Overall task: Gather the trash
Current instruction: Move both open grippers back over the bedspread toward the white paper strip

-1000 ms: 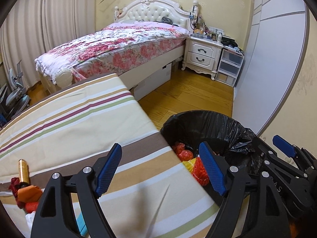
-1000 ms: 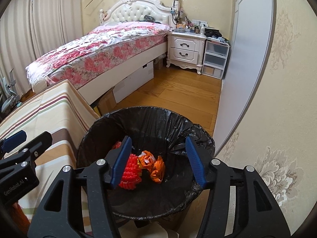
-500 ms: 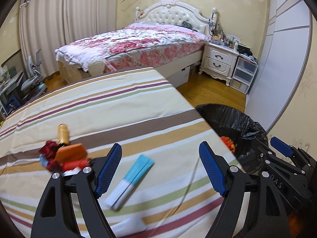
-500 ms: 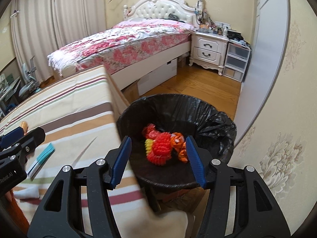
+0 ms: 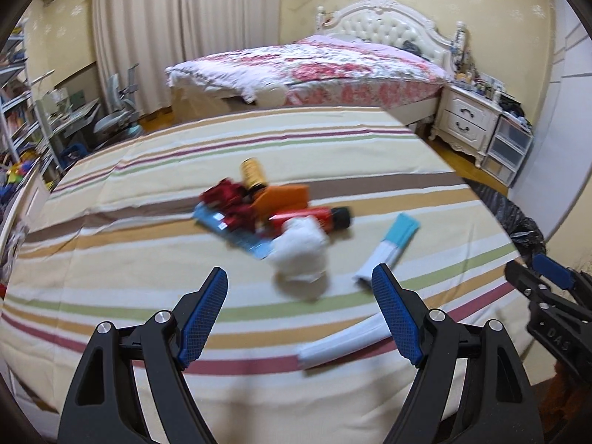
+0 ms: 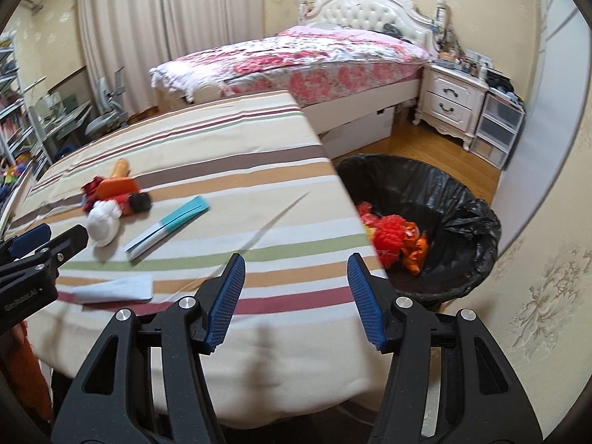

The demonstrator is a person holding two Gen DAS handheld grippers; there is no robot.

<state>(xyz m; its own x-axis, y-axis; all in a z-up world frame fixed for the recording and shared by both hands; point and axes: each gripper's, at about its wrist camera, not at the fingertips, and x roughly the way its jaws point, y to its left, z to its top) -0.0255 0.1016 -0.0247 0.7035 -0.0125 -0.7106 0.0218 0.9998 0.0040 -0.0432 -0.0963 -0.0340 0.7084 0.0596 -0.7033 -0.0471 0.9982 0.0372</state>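
trash bin, black-lined, just beside the striped table's right edge: holds red and orange scraps already, so collection is judged partly done. left on the table, away from the bin: a white wad, red-and-orange clutter, a teal-and-white packet, a white slip. left gripper and right gripper both stand apart, empty, above the table.

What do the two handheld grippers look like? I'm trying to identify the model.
Both match: the left gripper and right gripper have black plastic frames with triangular cut-outs, silver pivot bolts, and two fingers faced with blue textured pads. White lettering is printed on each body, too blurred to read fully. No cables show. Something orange shows beside them, possibly a sleeve.
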